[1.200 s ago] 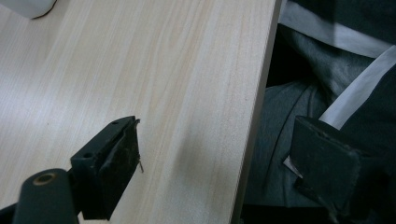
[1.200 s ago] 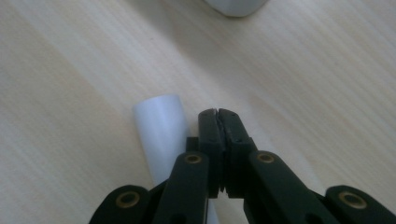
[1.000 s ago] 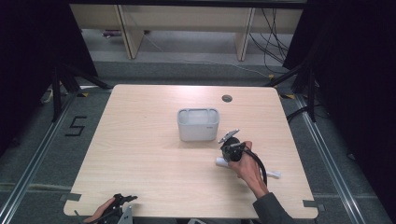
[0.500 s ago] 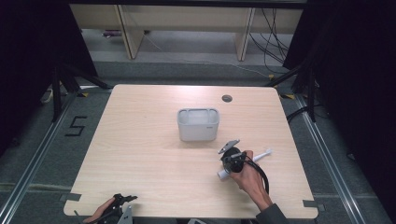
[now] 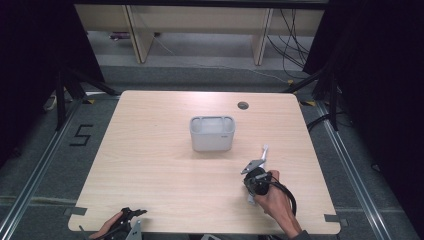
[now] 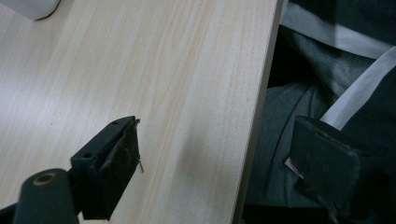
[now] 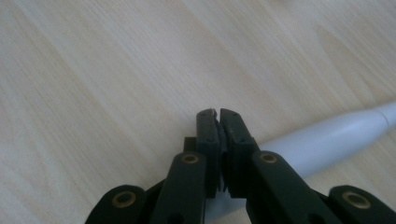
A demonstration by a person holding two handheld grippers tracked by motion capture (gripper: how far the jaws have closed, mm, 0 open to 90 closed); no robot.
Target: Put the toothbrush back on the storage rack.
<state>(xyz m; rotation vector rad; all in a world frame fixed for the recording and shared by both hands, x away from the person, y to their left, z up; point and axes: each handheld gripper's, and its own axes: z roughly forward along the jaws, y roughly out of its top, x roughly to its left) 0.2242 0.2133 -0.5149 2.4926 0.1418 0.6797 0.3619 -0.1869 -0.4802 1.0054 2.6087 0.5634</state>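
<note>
1. While the right gripper [image 5: 254, 176] sits low over the table [image 5: 150, 165] at its near right part, its two black jaws are pressed together in the right gripper view [image 7: 218, 122], with nothing between the tips.
2. White toothbrush-like handle [image 7: 322, 140] (exact object hard to tell) lies flat on the wood, passing under and behind the closed jaws and running off to the right in the right gripper view; whether it touches the gripper body I cannot tell.
3. High view: the same white handle [image 5: 263, 151] pokes out beyond the right gripper, its slim end angled away from the person, well short of the right edge.
4. Right hand [image 5: 274, 199] wraps the gripper body from the near side, cable looping beside it.
5. Grey-white rectangular bin [image 5: 212, 133] stands upright near the table's middle, apart from the handle, to its left and farther back.
6. Left gripper [image 5: 126, 225] is at the near left edge, held in the left hand [image 5: 106, 231].
7. Left gripper view [image 6: 224, 158]: jaws wide apart, holding nothing, one over the wood, one past the table edge over dark clothing.
8. Small round hole [image 5: 243, 105] in the far right of the tabletop.
</note>
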